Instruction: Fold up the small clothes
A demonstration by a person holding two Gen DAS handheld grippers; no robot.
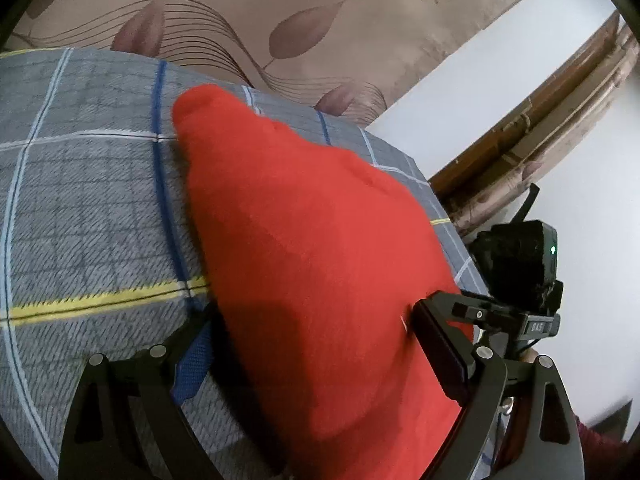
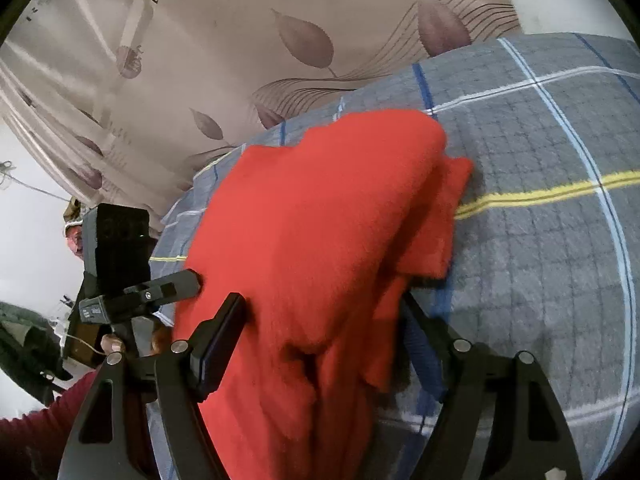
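A red fleece garment (image 1: 304, 240) lies on a grey plaid bed cover (image 1: 88, 200). It also shows in the right wrist view (image 2: 320, 224), where a folded layer lies over a lower one. My left gripper (image 1: 312, 328) stands wide open astride the garment's near end, one finger on each side. My right gripper (image 2: 324, 320) is open too, its fingers (image 2: 220, 332) on either side of the bunched near edge. The other gripper shows at the cloth's edge in each view: the right one (image 1: 472, 312), the left one (image 2: 160, 288).
The plaid cover (image 2: 540, 240) spreads to the right in the right wrist view. A beige leaf-patterned sheet (image 1: 280, 20) hangs behind the bed. A white wall and wooden frame (image 1: 540, 140) lie beyond the bed's right edge.
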